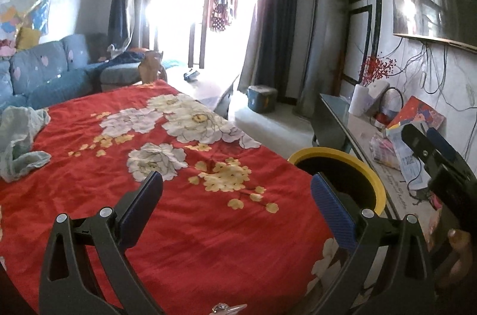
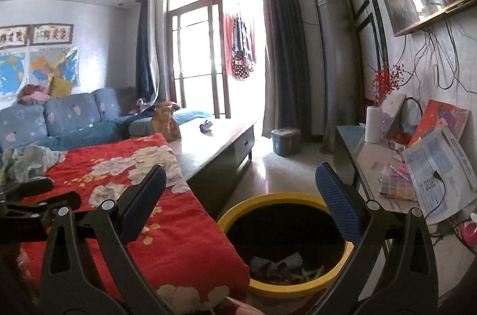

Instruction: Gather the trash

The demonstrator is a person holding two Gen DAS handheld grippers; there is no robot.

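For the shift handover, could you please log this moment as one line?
left tongs: open, empty | right tongs: open, empty, over round yellow-rimmed bin | bin: scraps inside

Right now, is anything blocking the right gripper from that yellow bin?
Nothing visible does. The right gripper hangs with open, empty jaws just above the yellow bin, whose mouth is uncovered, with trash already at the bottom.

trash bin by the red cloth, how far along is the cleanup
Done: scraps already lie in the yellow bin. In hand: nothing, the left gripper and the right gripper are both open and empty. Left: maybe the crumpled cloth on the red cloth.
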